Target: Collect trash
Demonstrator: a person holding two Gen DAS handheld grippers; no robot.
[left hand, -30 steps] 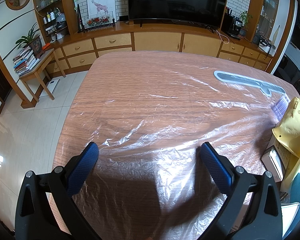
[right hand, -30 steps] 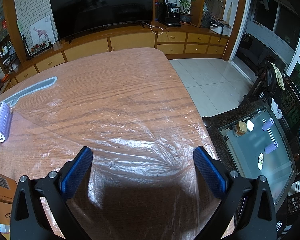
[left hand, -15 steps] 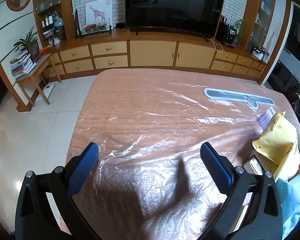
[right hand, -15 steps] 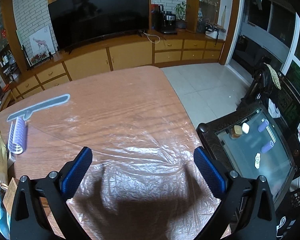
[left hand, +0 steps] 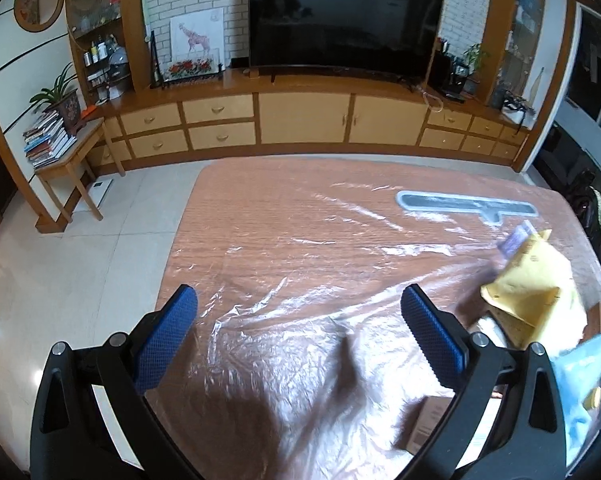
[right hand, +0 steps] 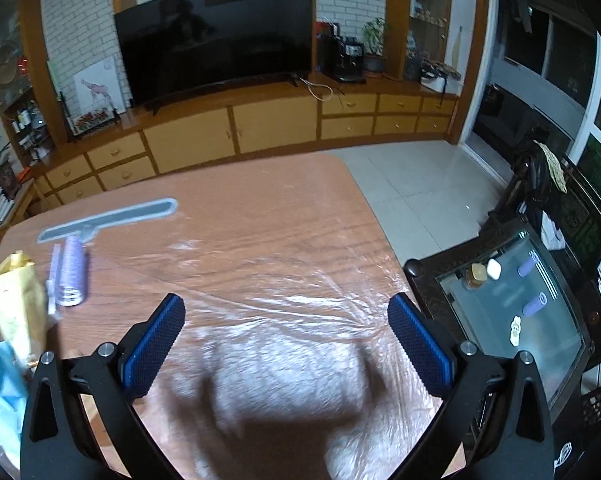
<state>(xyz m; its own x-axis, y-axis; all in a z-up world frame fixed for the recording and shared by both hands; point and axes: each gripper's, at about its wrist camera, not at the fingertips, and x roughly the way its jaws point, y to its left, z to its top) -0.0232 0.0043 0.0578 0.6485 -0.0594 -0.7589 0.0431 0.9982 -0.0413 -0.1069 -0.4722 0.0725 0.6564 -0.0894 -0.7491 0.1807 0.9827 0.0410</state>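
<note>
A crinkled clear plastic sheet lies spread over the wooden table. My left gripper hovers open above it, nothing between its blue pads. At the right sit a crumpled yellow padded envelope, a light blue bag and a cardboard box. My right gripper is open too, above the same plastic sheet. In its view the yellow envelope and blue bag lie at the far left, beside a purple roller.
A grey squeegee-shaped tool lies on the far part of the table. A cabinet wall with a large TV stands behind. Tiled floor lies left of the table; a dark glass-topped side table stands to its right.
Both grippers have pulled back and risen, so more of the table, floor and the trash pile comes into view. Both stay open.
</note>
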